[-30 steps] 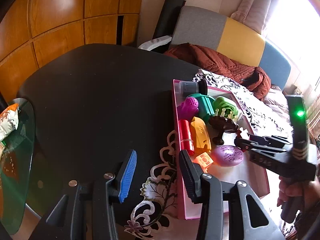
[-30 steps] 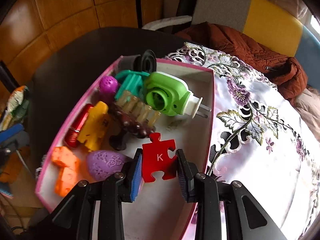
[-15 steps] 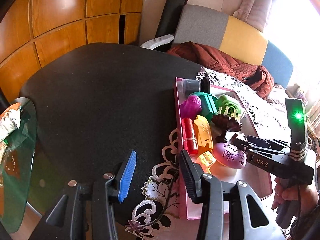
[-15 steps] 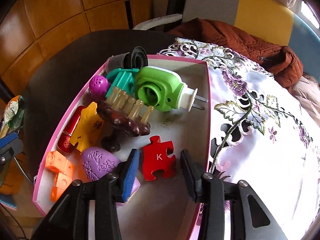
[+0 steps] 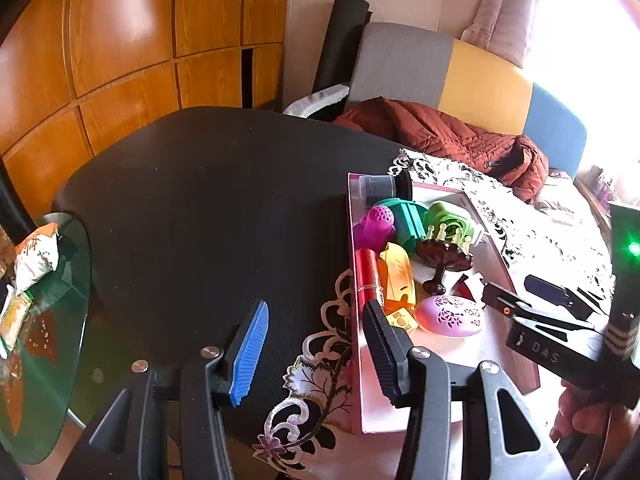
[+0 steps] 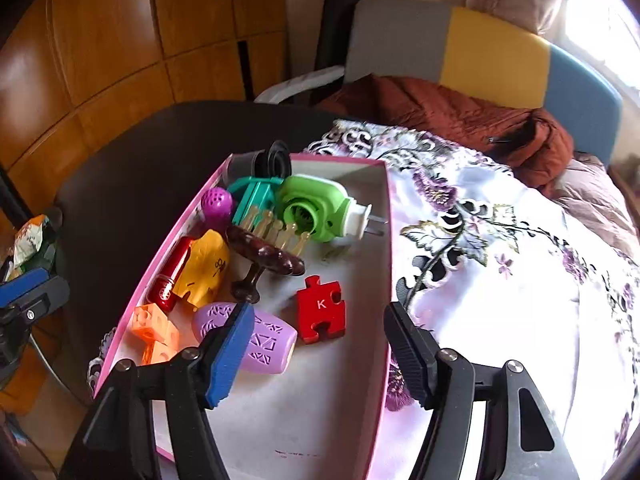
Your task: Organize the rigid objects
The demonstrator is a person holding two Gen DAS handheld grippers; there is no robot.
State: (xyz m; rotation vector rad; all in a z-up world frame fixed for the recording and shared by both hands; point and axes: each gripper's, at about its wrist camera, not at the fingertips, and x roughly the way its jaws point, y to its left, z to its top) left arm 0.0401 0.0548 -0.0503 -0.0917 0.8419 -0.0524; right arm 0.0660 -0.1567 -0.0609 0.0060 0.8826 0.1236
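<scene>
A pink box holds several small objects: a red puzzle piece marked K, a lilac egg-shaped case, an orange block, a yellow toy, a red lipstick, a brown comb stand and a green plug-in device. My right gripper is open and empty, above the box's near part, behind the puzzle piece. My left gripper is open and empty over the black table beside the box.
The box sits on a white floral cloth over a black round table. A rust-red jacket lies on a grey, yellow and blue sofa behind. A glass side table with snack packets stands at the left.
My right gripper opened and let go of the red puzzle piece, which now lies on the box floor. The gripper then drew back and up. The left gripper barely moved.
</scene>
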